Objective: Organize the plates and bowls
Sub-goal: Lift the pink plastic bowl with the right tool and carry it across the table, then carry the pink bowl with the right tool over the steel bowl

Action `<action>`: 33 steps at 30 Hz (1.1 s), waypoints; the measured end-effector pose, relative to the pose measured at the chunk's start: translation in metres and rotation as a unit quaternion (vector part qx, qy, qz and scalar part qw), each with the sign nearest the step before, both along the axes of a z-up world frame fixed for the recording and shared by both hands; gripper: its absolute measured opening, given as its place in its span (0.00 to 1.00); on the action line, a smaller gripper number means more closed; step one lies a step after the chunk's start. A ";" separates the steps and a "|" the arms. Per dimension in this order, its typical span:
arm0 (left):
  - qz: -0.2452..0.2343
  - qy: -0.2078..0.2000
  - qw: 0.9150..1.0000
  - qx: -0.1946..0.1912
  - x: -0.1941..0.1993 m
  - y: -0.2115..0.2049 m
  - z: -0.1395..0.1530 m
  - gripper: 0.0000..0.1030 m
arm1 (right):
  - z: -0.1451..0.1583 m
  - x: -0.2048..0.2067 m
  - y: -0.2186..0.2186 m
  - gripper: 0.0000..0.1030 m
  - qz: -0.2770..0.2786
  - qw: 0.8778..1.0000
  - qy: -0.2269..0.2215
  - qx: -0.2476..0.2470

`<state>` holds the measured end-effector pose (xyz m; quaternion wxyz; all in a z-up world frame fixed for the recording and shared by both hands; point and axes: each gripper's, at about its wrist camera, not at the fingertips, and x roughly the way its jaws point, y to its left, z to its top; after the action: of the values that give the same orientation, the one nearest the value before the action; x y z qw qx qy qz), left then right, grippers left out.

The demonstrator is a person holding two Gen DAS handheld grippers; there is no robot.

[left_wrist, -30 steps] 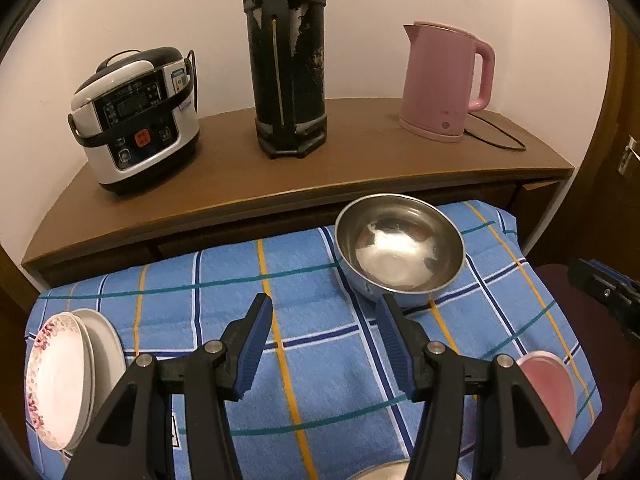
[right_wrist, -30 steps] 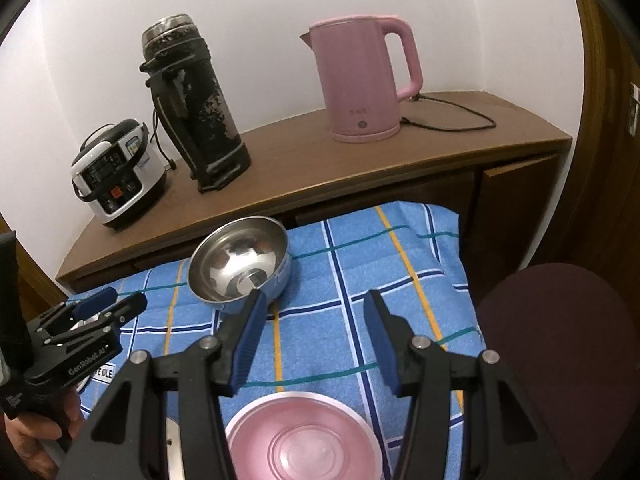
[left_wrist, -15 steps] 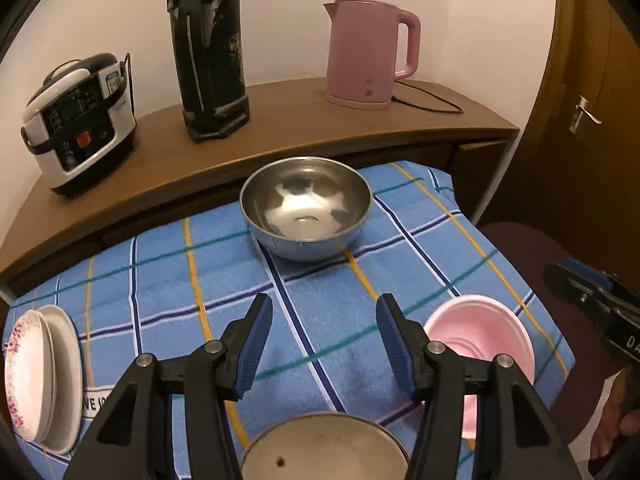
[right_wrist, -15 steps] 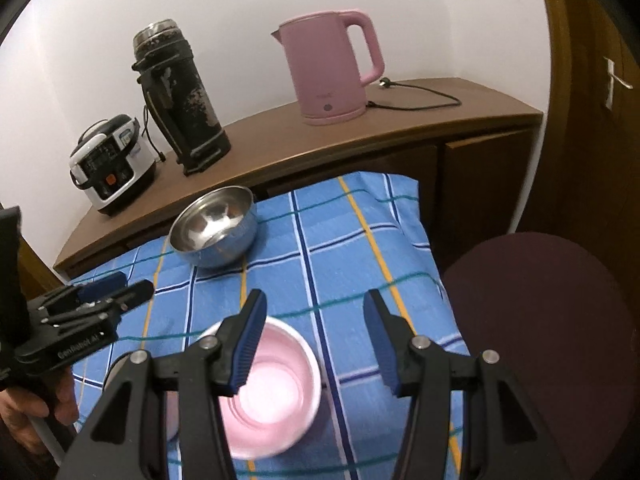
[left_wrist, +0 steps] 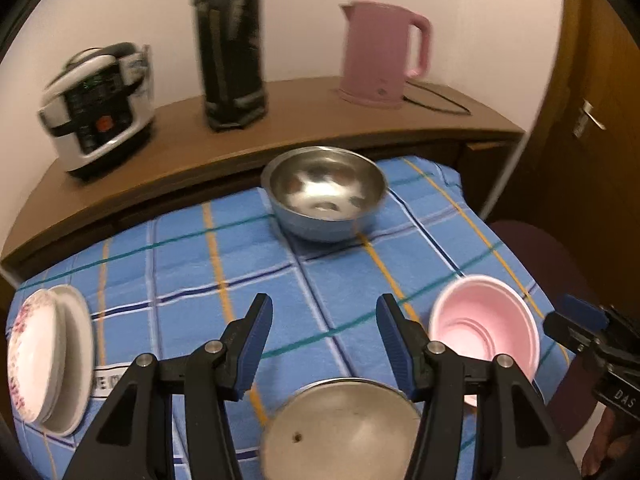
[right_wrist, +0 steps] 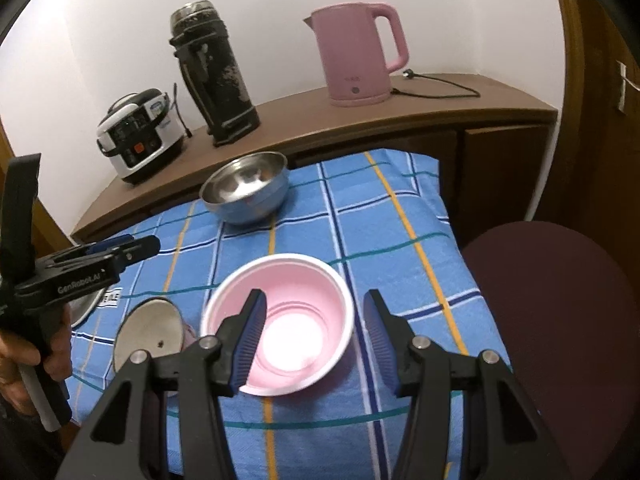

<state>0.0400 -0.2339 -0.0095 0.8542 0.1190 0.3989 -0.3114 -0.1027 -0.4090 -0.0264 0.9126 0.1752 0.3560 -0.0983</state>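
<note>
Plates (left_wrist: 48,360): 2 stacked at the cloth's left edge, sorted already, I'd guess.
Left gripper (left_wrist: 322,340): jaws apart, empty, above a steel dish (left_wrist: 340,428).
Pink bowl (right_wrist: 278,324): mid-cloth.
Right gripper (right_wrist: 314,340): jaws apart, straddling its rim, likely lining up.

So there's a shiny steel bowl (left_wrist: 325,192) sitting upright near the far edge of the blue checked cloth, and a pink bowl (right_wrist: 279,322) with a white rim, upright too, closer in on the right side. A second metal bowl (left_wrist: 340,428) sits at the near edge just left of the pink one, with a small dark speck inside; whether the two touch is hard to tell. Way over on the left edge are two white plates (left_wrist: 48,354) stacked a bit offset, the top one with a pinkish flower pattern around its rim.
</note>
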 end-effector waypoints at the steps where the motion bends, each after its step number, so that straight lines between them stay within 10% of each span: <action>1: -0.008 0.006 1.000 0.002 -0.001 -0.005 -0.003 0.55 | -0.003 -0.001 -0.002 0.50 -0.003 1.000 0.004 0.006; 13: -0.085 0.033 0.995 0.046 -0.024 -0.056 -0.033 0.55 | -0.031 0.005 -0.012 0.50 -0.003 0.999 0.033 0.031; 20: -0.083 0.043 0.993 0.070 -0.024 -0.063 -0.048 0.34 | -0.041 0.009 -0.014 0.23 0.003 0.998 0.047 0.049; 33: -0.072 0.051 0.995 0.047 -0.022 -0.064 -0.043 0.10 | -0.038 0.015 -0.009 0.13 0.006 0.997 0.048 0.064</action>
<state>0.0181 -0.2974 -0.0523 0.8014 0.1711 0.4467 -0.3591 -0.0875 -0.4181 -0.0648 0.8822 0.2258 0.4057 -0.0781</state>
